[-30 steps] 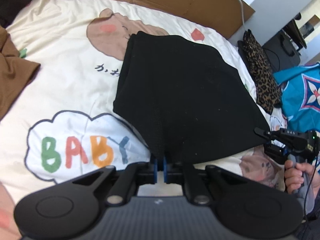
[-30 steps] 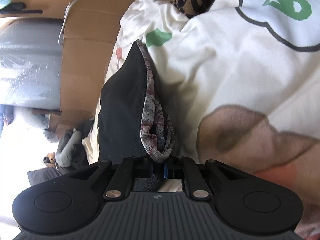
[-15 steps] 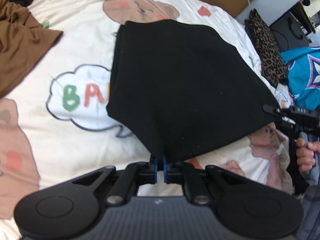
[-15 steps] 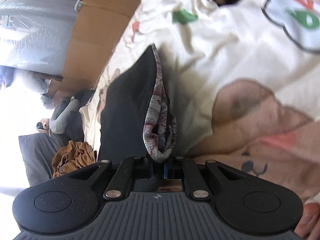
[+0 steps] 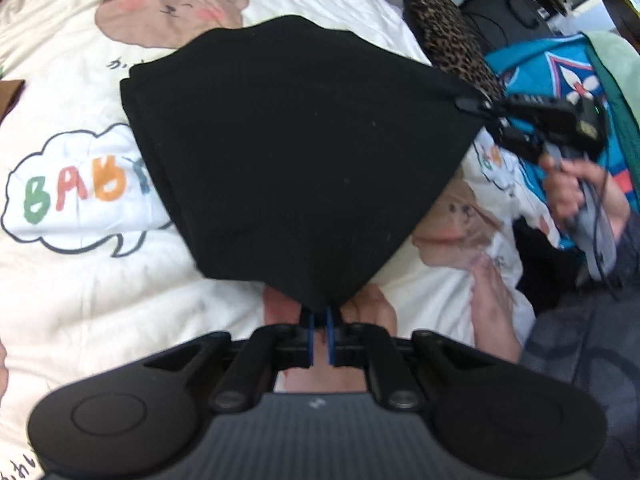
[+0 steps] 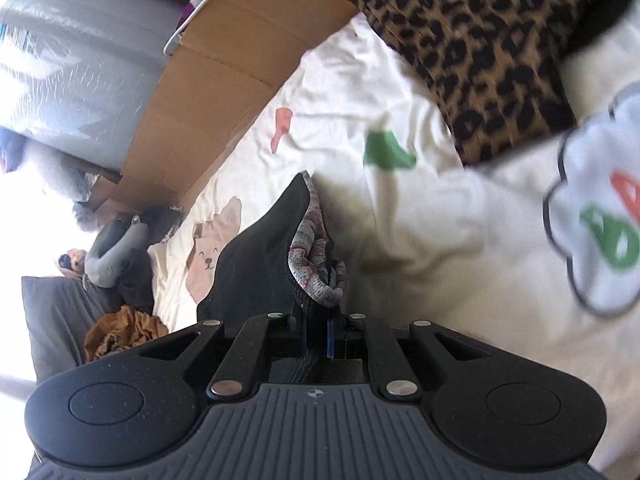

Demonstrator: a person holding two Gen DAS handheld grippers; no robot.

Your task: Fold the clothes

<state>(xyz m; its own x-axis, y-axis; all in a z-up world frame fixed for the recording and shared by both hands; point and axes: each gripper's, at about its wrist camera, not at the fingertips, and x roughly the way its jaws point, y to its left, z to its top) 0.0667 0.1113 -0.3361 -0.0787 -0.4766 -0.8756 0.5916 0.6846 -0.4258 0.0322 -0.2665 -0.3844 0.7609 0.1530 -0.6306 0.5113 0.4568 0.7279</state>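
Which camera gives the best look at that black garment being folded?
The left wrist view: the black garment spreads wide there, pinched by both the left gripper and the right gripper. The right wrist view shows it only edge-on, a dark sliver with a patterned lining.

A lived-in bedroom at home was indicated by a bed spread with a cream quilt [image 5: 80, 280] printed with cartoon bears and the word "BABY". Flattened cardboard [image 6: 208, 92] was propped along its far edge, while a leopard-print cushion [image 6: 492, 48] and crumpled brown clothing [image 6: 124, 330] were left lying about.
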